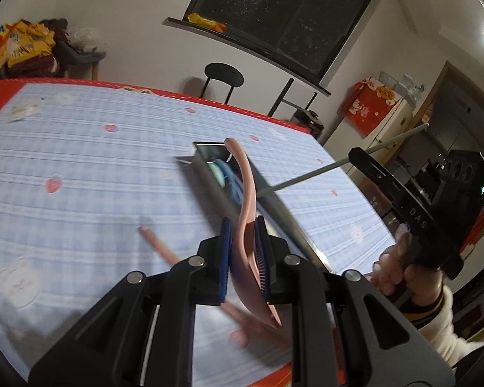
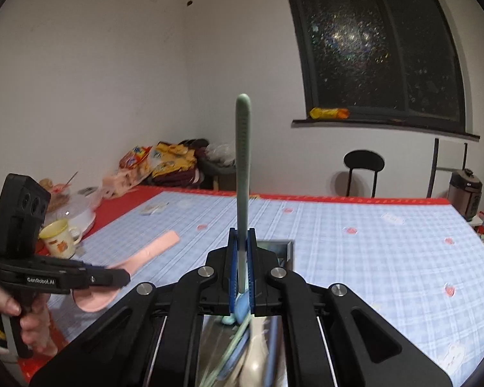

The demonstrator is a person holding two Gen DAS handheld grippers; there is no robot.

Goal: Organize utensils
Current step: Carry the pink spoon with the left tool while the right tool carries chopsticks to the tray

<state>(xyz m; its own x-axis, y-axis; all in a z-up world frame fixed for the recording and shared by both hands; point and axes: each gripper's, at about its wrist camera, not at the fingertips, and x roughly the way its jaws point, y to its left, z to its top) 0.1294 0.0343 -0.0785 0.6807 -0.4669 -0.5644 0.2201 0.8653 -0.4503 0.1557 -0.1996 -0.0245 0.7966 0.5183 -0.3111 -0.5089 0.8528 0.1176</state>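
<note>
My left gripper (image 1: pixel 242 225) is shut on a pink spoon (image 1: pixel 245 193), whose handle curves up over the tray. The right wrist view shows that gripper (image 2: pixel 125 277) at the left with the pink spoon (image 2: pixel 151 248) sticking out of it. My right gripper (image 2: pixel 242 235) is shut on a pale green spoon (image 2: pixel 243 161) that stands upright, its bowl low between the pads. In the left wrist view the right gripper (image 1: pixel 354 154) holds the green spoon (image 1: pixel 306 177) above the metal tray (image 1: pixel 206 174). The tray (image 2: pixel 275 246) holds several pale blue and green utensils (image 2: pixel 242 354). A pink stick (image 1: pixel 158 245) lies on the cloth.
A blue checked cloth (image 2: pixel 354 258) covers the red-edged table. A yellow mug (image 2: pixel 59 242) and a white round container (image 2: pixel 77 213) stand at its left side. Snack bags (image 2: pixel 171 161) pile up behind, with a black chair (image 2: pixel 364 164) and a cooker (image 2: pixel 466 193) beyond the far edge.
</note>
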